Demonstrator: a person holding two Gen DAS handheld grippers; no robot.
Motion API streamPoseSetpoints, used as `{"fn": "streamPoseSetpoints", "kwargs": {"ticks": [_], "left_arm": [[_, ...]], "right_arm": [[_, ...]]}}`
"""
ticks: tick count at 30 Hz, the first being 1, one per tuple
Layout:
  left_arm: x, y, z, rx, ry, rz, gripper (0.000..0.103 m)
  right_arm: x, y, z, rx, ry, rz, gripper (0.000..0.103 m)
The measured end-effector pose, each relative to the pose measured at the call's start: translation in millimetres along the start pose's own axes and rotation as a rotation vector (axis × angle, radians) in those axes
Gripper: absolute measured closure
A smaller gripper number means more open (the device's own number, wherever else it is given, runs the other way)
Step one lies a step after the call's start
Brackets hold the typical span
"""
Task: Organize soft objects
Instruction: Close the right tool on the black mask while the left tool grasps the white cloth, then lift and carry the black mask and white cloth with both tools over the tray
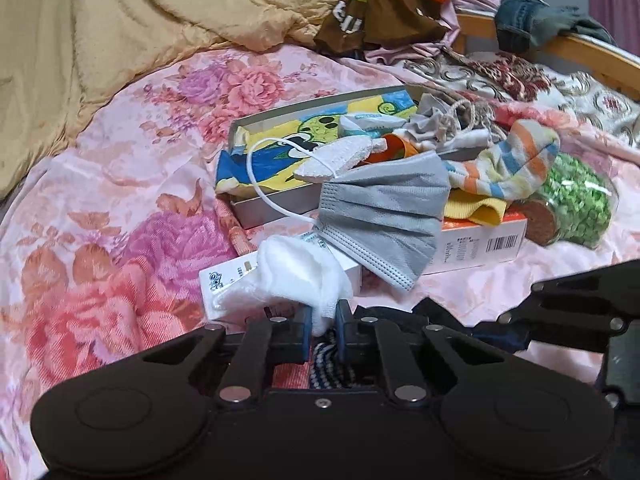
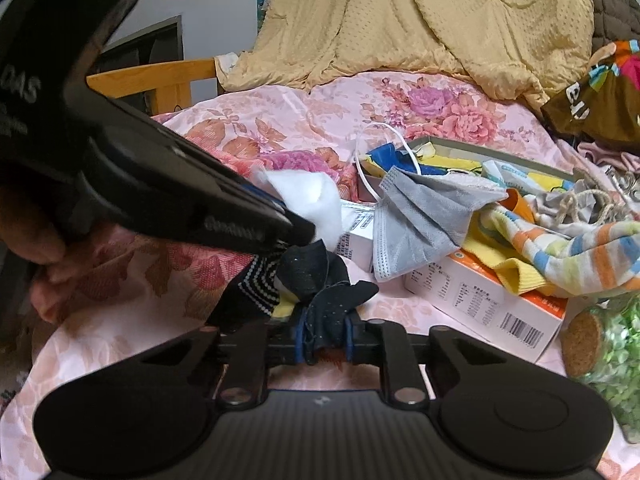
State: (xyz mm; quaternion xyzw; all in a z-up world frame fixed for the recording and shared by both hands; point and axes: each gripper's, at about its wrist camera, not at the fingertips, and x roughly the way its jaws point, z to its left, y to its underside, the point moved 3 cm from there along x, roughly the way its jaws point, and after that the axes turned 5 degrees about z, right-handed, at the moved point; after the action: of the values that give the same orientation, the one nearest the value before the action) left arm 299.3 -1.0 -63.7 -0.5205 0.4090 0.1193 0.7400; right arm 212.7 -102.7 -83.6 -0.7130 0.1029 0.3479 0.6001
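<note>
Socks are in both my tools over the floral bedsheet (image 1: 120, 184): my left gripper (image 1: 323, 322) is clamped on a white sock (image 1: 296, 276), and my right gripper (image 2: 325, 336) pinches a dark speckled sock (image 2: 320, 280). Just beyond them, a grey face mask (image 1: 384, 220) drapes over the boxes (image 1: 476, 240).

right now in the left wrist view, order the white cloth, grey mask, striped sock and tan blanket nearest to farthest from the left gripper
1. white cloth, pinched in the left gripper
2. grey mask, just beyond, centre
3. striped sock, right, on the boxes
4. tan blanket, far upper left
</note>
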Motion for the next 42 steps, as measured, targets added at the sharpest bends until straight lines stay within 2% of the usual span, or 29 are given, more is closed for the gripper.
{"fn": "streamPoseSetpoints", "kwargs": {"ticks": [8, 13, 20, 27, 34, 39, 42], "left_arm": [[-36, -7, -1, -0.030, -0.041, -0.021, 0.091], [-63, -19, -8, -0.032, -0.070, -0.082, 0.092], [-94, -39, -31, -0.030, -0.055, -0.148, 0.092], [-103, -70, -48, -0.038, -0.031, -0.206, 0.092], [-91, -111, -59, -0.029, -0.015, -0.246, 0.092], [-66, -142, -58, -0.033, -0.006, -0.269, 0.092], [-41, -160, -54, -0.042, -0.001, -0.268, 0.092]], "right_arm": [[-36, -8, -4, 0.003, 0.050, -0.093, 0.089], [-63, -15, -13, 0.029, 0.088, -0.151, 0.089], [-101, -29, -45, 0.122, 0.142, -0.232, 0.088], [-121, -53, -86, 0.199, 0.182, -0.302, 0.088], [-112, -95, -132, 0.222, 0.196, -0.344, 0.088], [-79, -119, -172, 0.204, 0.227, -0.338, 0.088], [-56, -124, -197, 0.241, 0.223, -0.323, 0.089]]}}
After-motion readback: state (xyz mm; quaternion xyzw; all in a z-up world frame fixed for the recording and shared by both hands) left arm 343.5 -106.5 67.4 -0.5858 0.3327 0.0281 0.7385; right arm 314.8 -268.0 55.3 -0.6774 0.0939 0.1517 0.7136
